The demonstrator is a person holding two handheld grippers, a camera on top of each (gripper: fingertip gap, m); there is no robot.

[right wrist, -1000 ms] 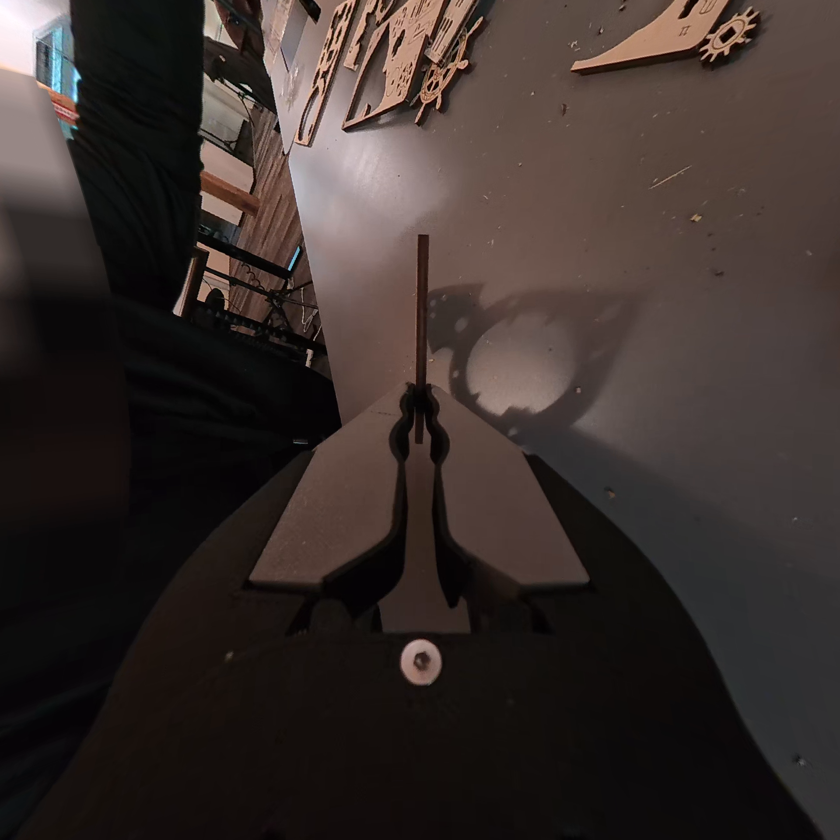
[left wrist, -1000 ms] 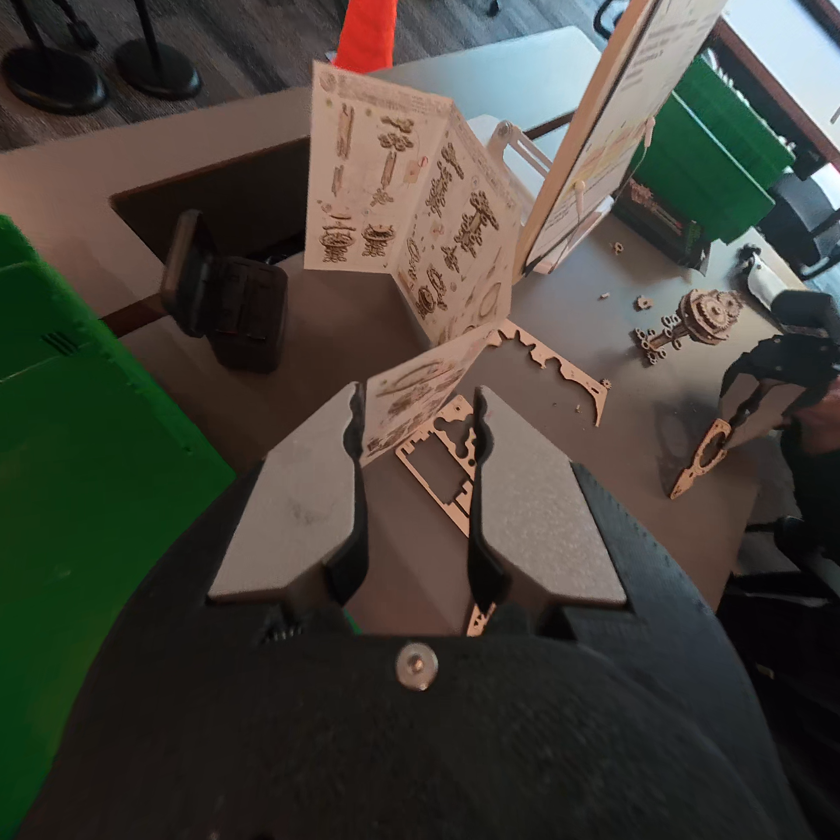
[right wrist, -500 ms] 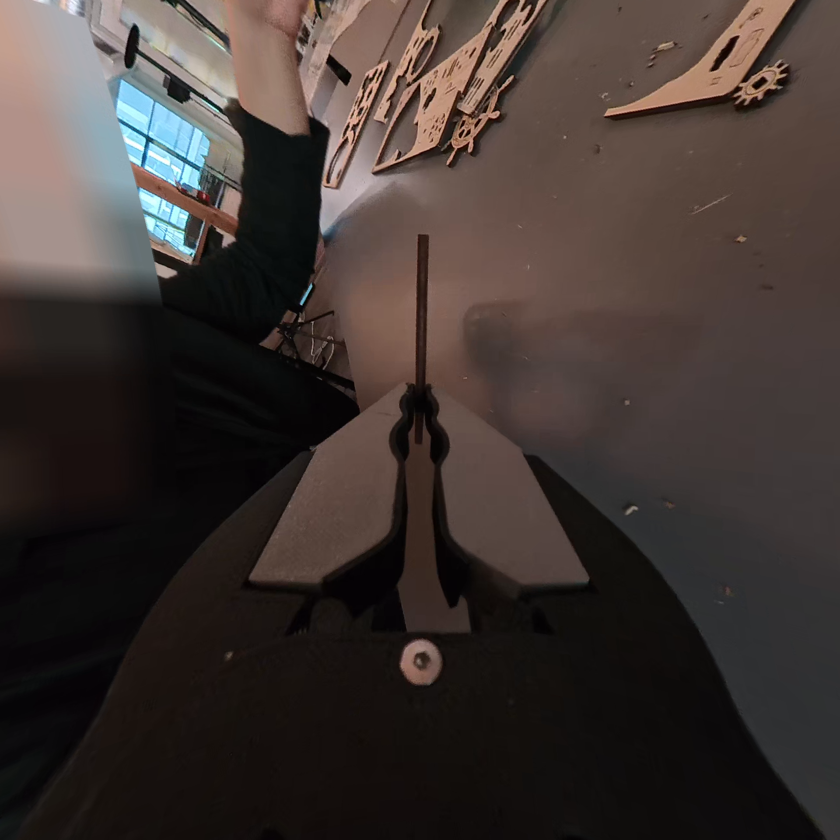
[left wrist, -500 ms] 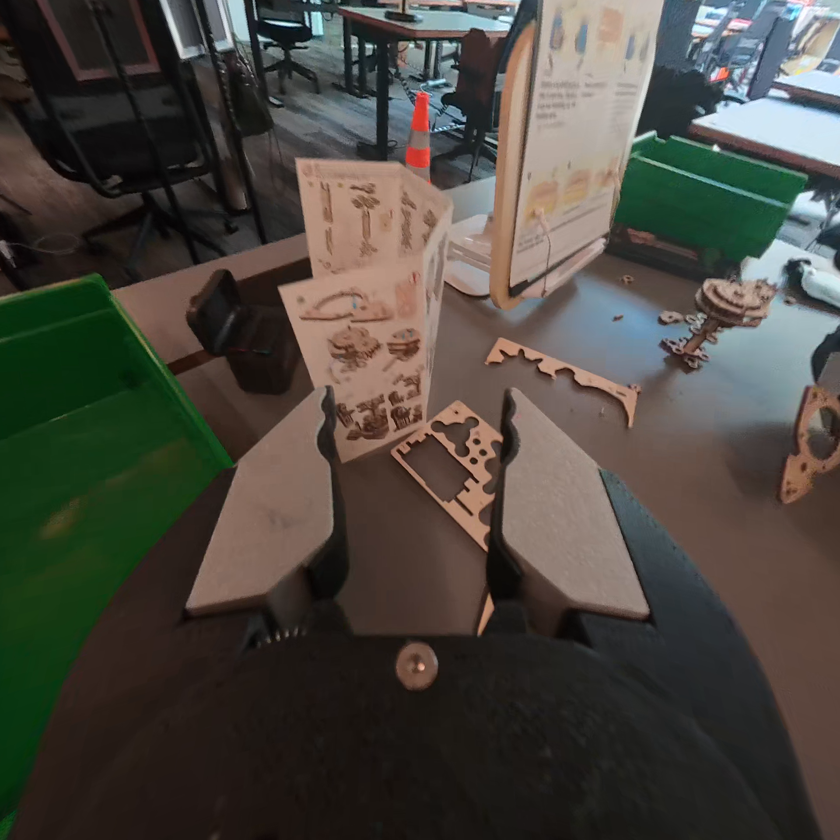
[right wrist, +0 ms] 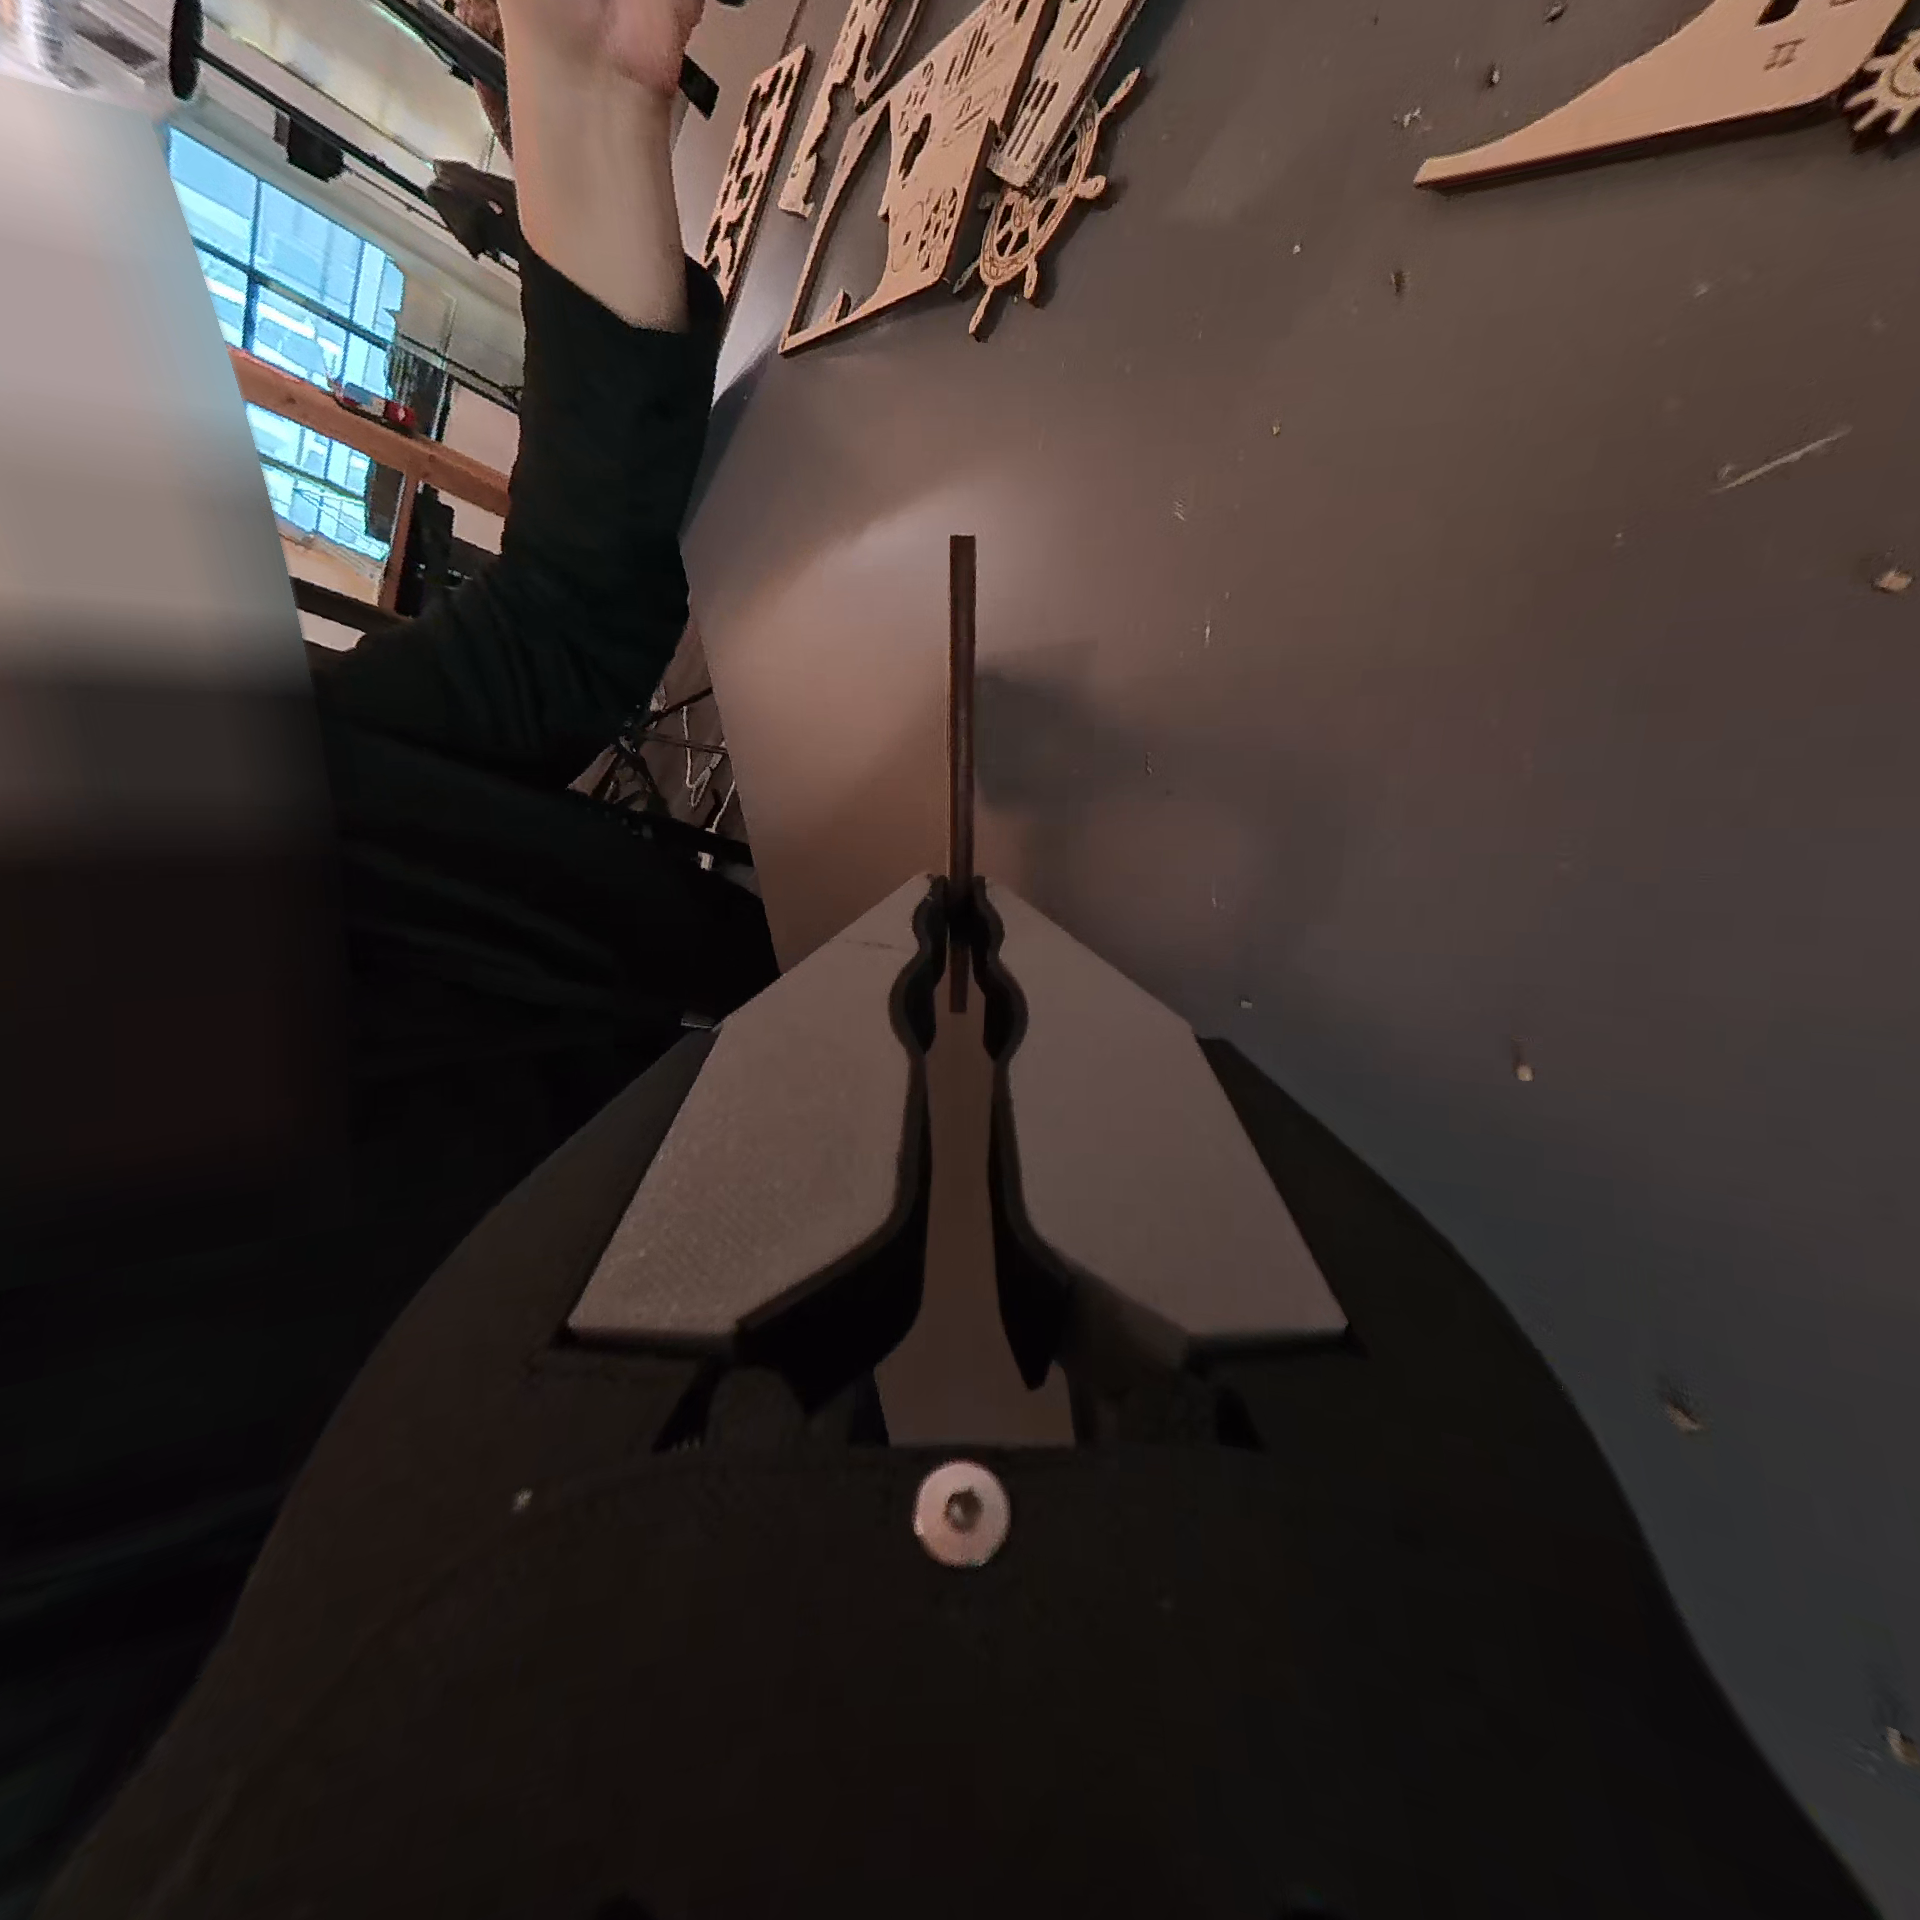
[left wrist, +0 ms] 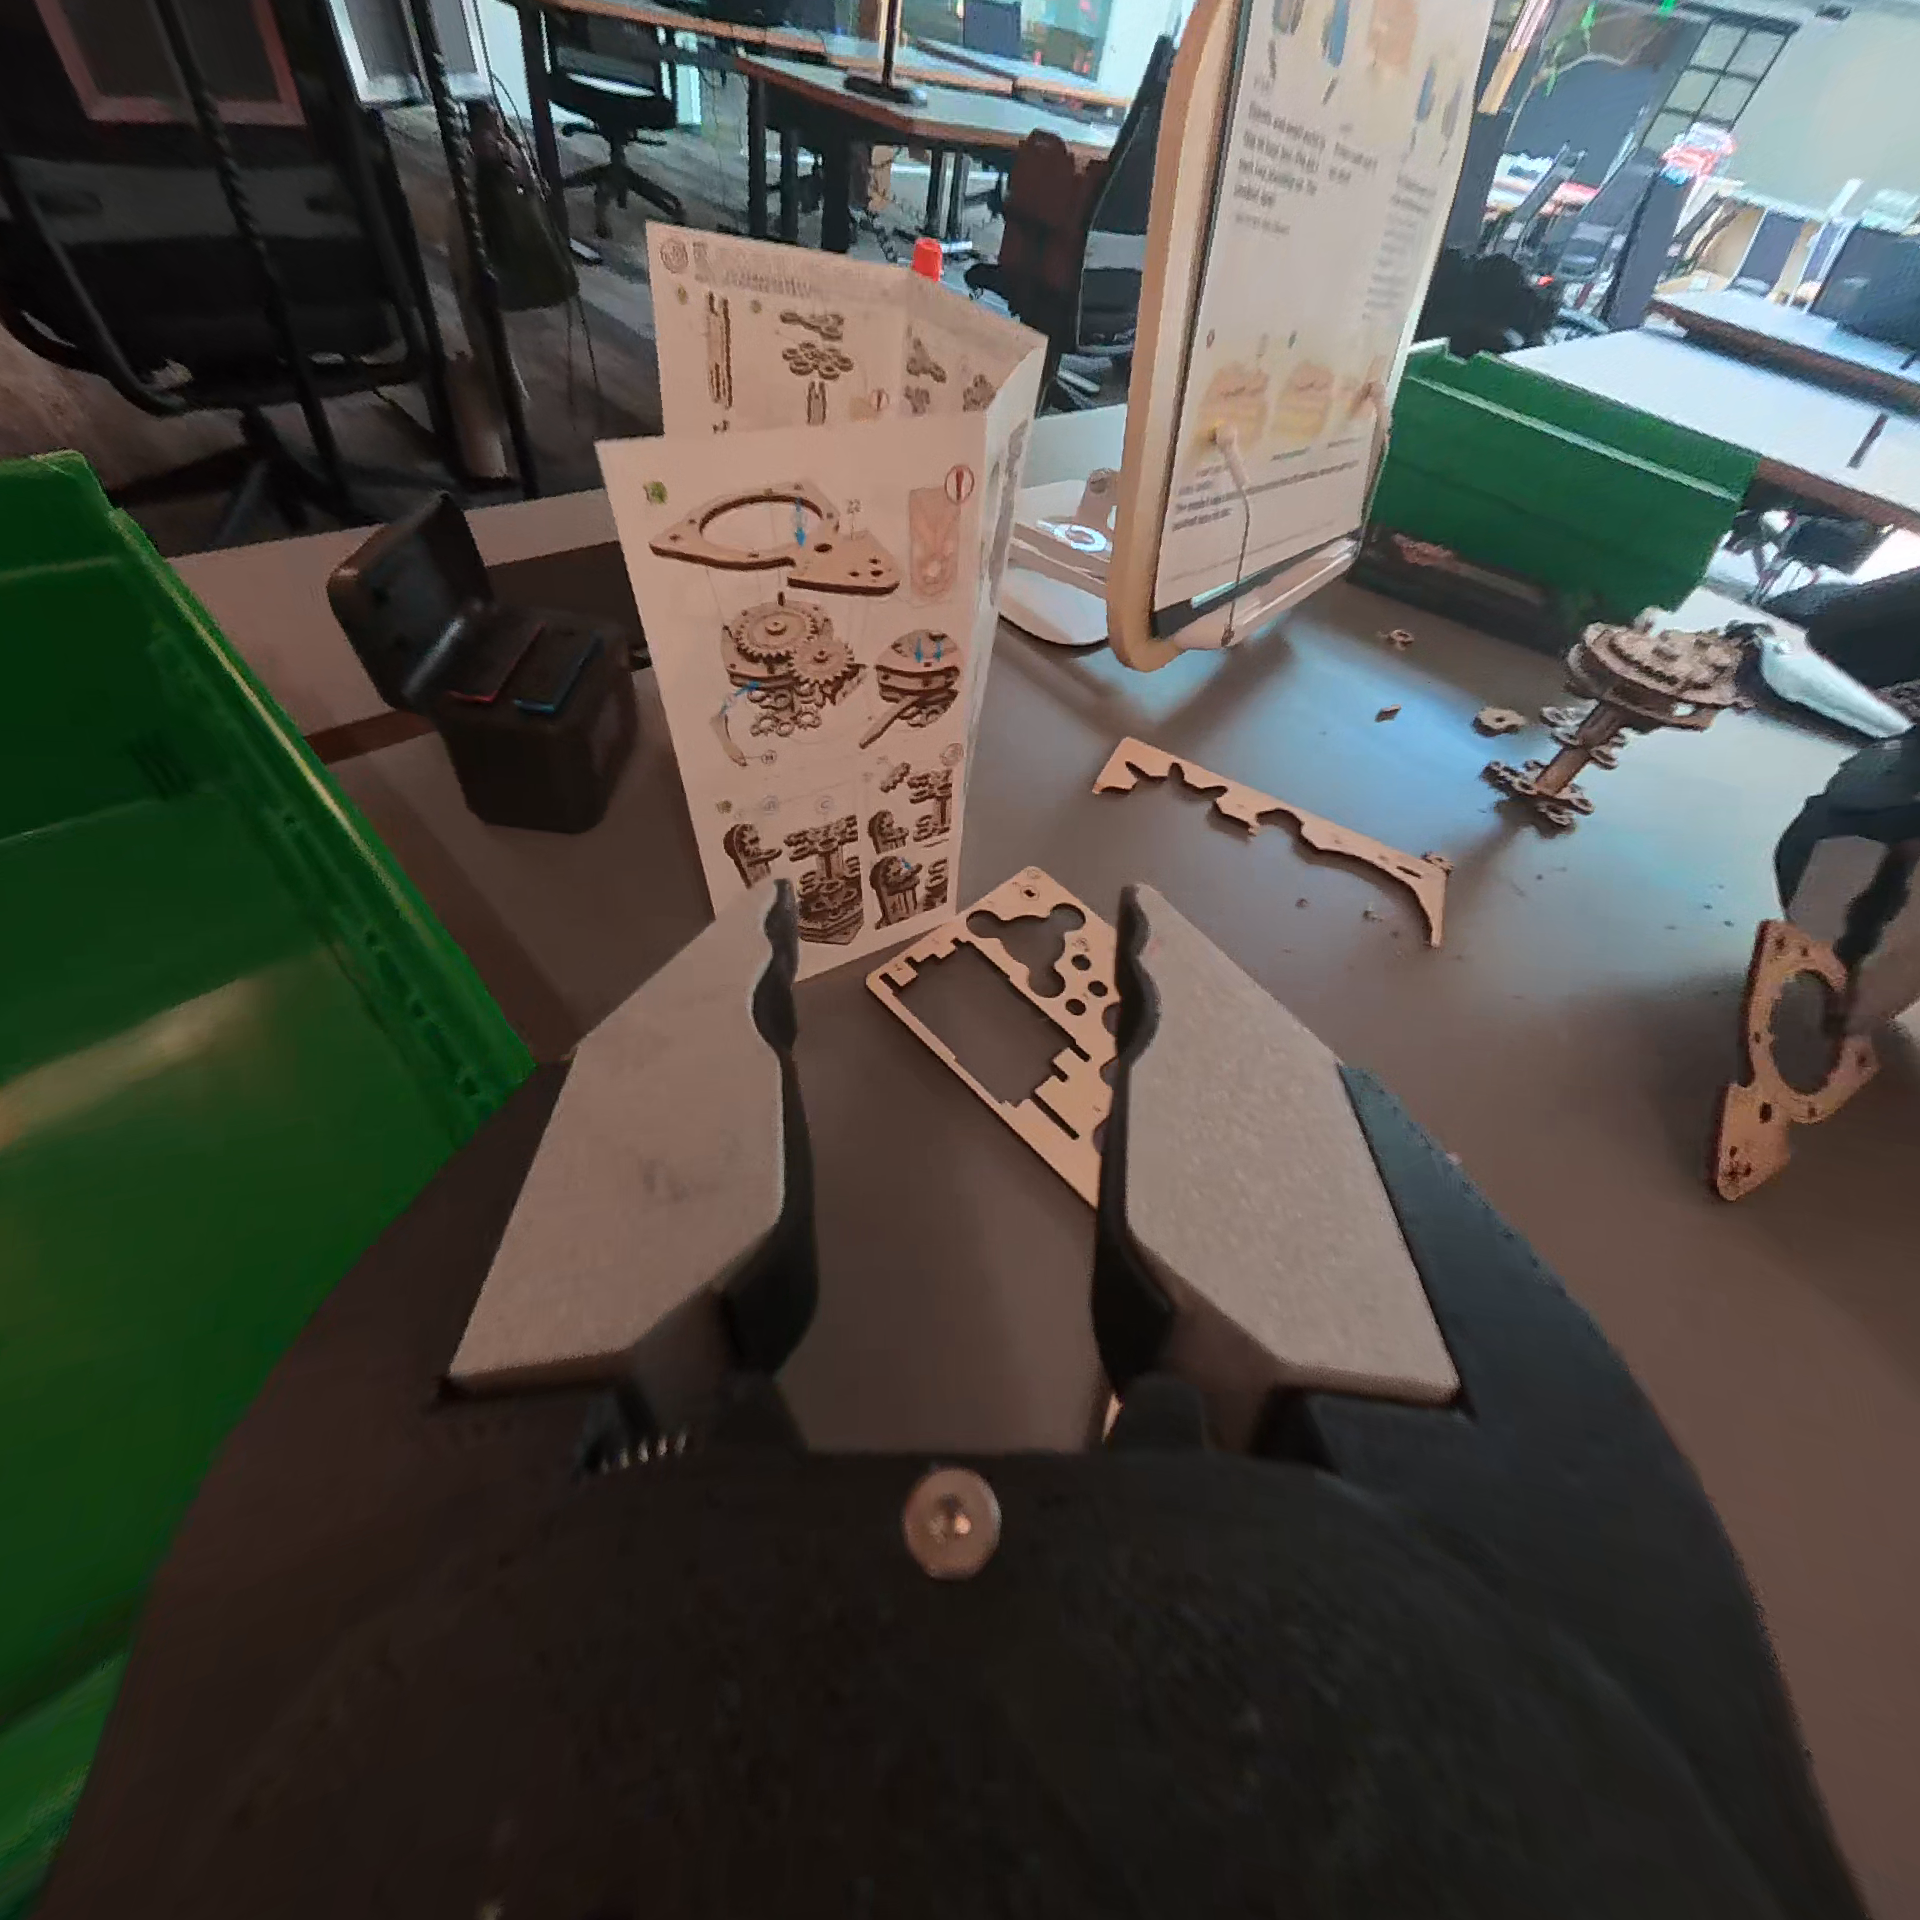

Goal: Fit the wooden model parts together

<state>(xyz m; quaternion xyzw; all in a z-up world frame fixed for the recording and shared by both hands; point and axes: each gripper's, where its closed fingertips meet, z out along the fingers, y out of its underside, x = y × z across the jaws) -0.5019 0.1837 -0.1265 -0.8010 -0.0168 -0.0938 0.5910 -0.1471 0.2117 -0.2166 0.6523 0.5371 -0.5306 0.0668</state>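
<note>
My left gripper (left wrist: pixel 954 925) is open and empty, held low over the grey table (left wrist: pixel 1558 1299). A flat wooden cut-out sheet (left wrist: pixel 997 987) lies just below and beyond its fingertips. My right gripper (right wrist: pixel 958 896) is shut on a thin wooden ring plate (right wrist: pixel 961 727), seen edge-on and held off the table. In the left wrist view the same plate (left wrist: pixel 1761 1127) hangs from the right gripper (left wrist: pixel 1855 951) at the right edge. A partly built wooden gear model (left wrist: pixel 1631 696) stands far right. A folded instruction leaflet (left wrist: pixel 821 665) stands ahead of the left gripper.
A green bin (left wrist: pixel 208 1039) borders the left. A black box (left wrist: pixel 520 707), a board on a stand (left wrist: pixel 1278 312) and a second green bin (left wrist: pixel 1558 478) stand behind. A wooden offcut strip (left wrist: pixel 1278 831) lies mid-table. More wooden sheets (right wrist: pixel 914 177) and a person's arm (right wrist: pixel 603 436) show in the right wrist view. Across from one pair of fingers to the other is roughly 35 centimetres. Between my right fingertips and the partly built wooden gear model (left wrist: pixel 1631 696) there is roughly 15 centimetres.
The left gripper has tilted up to face the leaflet and its jaws stand a little wider. The right gripper has moved with the plate; the plate's sharp shadow on the table has faded.
</note>
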